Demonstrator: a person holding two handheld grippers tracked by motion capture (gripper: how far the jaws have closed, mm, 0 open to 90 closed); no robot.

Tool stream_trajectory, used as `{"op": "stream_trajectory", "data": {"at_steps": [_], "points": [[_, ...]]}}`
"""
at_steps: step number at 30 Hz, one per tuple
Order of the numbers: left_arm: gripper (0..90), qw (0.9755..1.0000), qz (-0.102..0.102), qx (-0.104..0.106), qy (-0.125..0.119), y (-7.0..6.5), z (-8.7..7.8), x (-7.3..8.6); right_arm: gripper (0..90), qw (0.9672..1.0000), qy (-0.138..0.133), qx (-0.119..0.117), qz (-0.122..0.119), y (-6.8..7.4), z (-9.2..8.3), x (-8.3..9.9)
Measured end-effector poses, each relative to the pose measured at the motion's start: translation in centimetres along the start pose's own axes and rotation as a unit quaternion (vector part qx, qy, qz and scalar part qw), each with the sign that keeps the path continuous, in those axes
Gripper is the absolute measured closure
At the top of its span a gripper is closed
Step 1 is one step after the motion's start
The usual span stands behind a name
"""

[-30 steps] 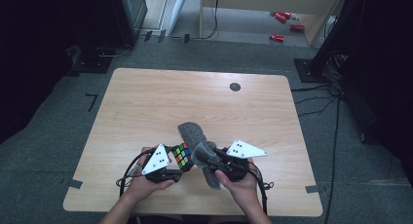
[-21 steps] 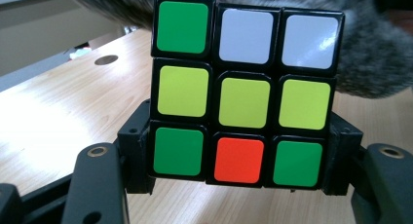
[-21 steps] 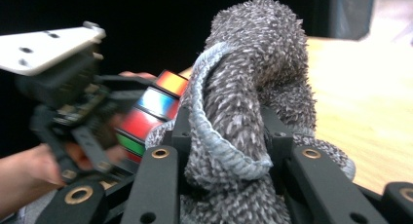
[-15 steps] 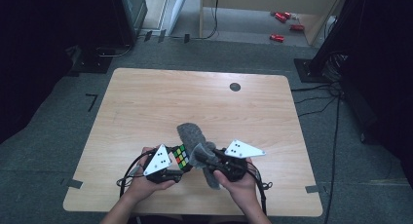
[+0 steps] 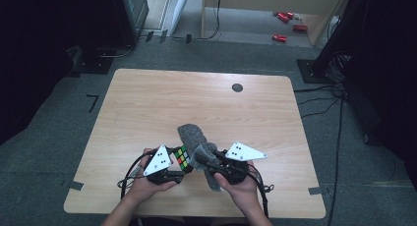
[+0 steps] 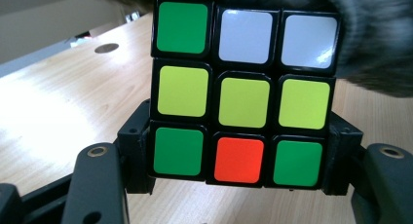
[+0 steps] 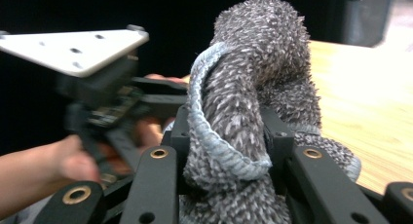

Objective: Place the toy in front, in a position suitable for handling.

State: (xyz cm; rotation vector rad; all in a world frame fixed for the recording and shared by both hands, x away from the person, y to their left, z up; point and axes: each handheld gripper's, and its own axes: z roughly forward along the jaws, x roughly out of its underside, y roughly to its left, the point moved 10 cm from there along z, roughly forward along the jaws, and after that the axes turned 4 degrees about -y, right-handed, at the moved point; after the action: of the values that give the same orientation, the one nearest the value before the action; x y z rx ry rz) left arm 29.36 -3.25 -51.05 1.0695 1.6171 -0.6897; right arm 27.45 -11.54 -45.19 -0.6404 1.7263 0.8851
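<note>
My left gripper [image 5: 178, 163] is shut on a Rubik's cube [image 5: 182, 157] near the table's front edge. In the left gripper view the cube [image 6: 242, 95] fills the space between the black jaws, showing green, white, yellow and one red sticker. My right gripper [image 5: 204, 159] is shut on a folded grey fuzzy cloth [image 5: 194, 140] with a pale blue hem [image 7: 207, 131]. The cloth [image 7: 253, 87] bulges up between the jaws and presses against the cube's right side. Both grippers are held close together, facing each other.
The wooden table [image 5: 162, 103] has a round black grommet [image 5: 237, 87] at the back right. Cables trail from both grippers over the front edge. Dark equipment and red items [image 5: 280, 38] lie on the floor beyond the table.
</note>
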Motion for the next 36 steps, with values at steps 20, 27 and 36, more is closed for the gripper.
{"op": "stream_trajectory", "data": {"at_steps": [20,27,36], "points": [[34.3,0.9998,-0.007,-0.011,-0.017,0.3,-0.3,-0.6,67.3,0.999,-0.003,0.04,0.02,-1.5,-0.2,0.1],[34.3,0.9999,-0.014,-0.002,-0.003,0.1,0.1,0.1,68.5,0.9992,0.003,0.033,0.022,-1.2,-0.1,0.4],[34.3,0.9998,-0.014,-0.016,-0.002,0.5,-0.1,0.1,68.1,0.997,0.017,0.07,0.029,-3.2,-0.1,1.5]]}}
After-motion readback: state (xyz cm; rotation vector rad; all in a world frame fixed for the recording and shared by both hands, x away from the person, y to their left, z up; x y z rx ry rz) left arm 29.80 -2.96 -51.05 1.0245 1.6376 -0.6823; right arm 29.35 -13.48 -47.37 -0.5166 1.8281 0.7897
